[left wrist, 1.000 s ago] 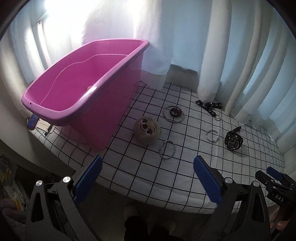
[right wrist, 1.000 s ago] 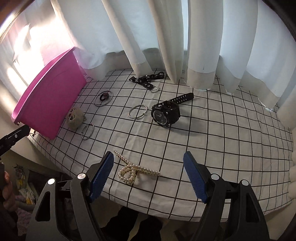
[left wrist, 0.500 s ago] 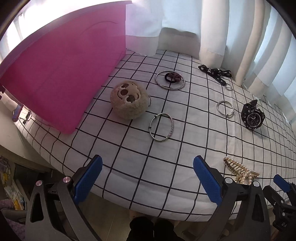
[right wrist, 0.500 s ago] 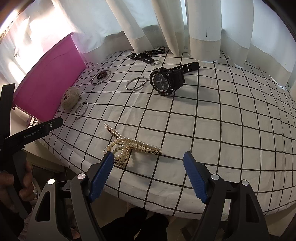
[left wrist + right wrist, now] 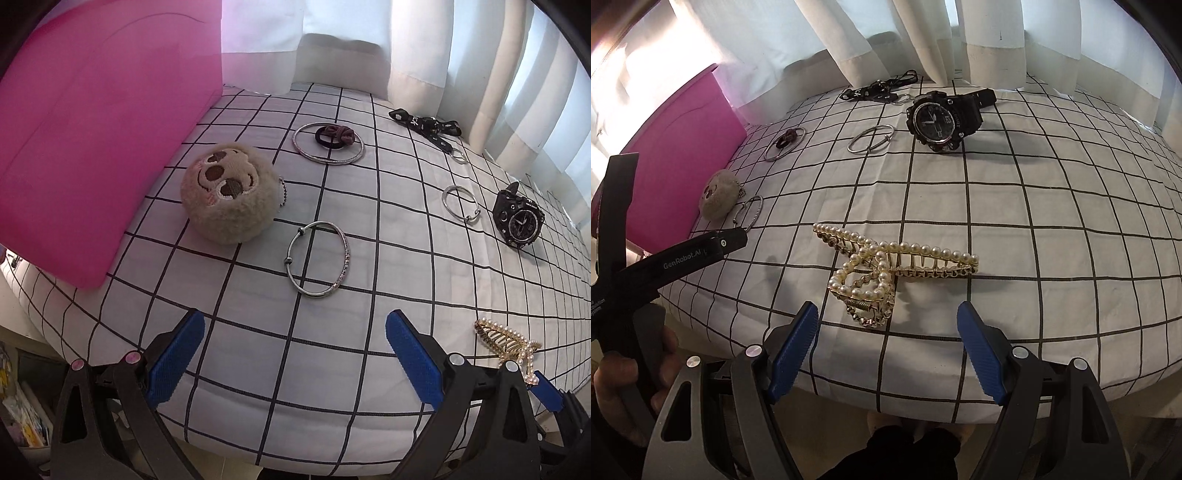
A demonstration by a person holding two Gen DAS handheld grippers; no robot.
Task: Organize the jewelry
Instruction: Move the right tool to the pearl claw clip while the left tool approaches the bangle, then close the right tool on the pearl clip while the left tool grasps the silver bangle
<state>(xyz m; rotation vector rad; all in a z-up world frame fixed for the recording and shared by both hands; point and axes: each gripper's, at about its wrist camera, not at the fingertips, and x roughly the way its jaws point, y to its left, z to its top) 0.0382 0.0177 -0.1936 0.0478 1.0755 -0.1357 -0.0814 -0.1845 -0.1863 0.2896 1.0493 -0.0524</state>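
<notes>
At the bottom of both wrist views the blue-padded jaws stand wide apart with nothing between them: the left gripper (image 5: 293,356) over bare checked cloth, the right gripper (image 5: 886,347) just short of the pearl hair claw (image 5: 886,269). Compared with a second ago, both tools have sunk toward the table (image 5: 332,369); the pink tub (image 5: 92,129), earlier seen whole with its open top, now shows only its side wall filling the upper left, and the claw has grown from a small shape to the centre of the right view. I judge this to be the approach to first pickups, with nothing sorted yet.

Nearest the right tool, the claw is gold metal with comb teeth, a coiled spring and rows of round pearls, lumpy and likely slippery to pinch. Just beyond the left tool lies a thin silver bangle (image 5: 317,258), hard and flat to the cloth. Left of it, against the tub, sits a round, fuzzy beige plush face (image 5: 229,195). Farther up, a larger silver ring circles a dark scrunchie (image 5: 338,134). At the right, a small wire hoop (image 5: 461,203) and a chunky black watch (image 5: 519,221); farthest, a black strap (image 5: 428,125) by the white curtains (image 5: 406,44).
</notes>
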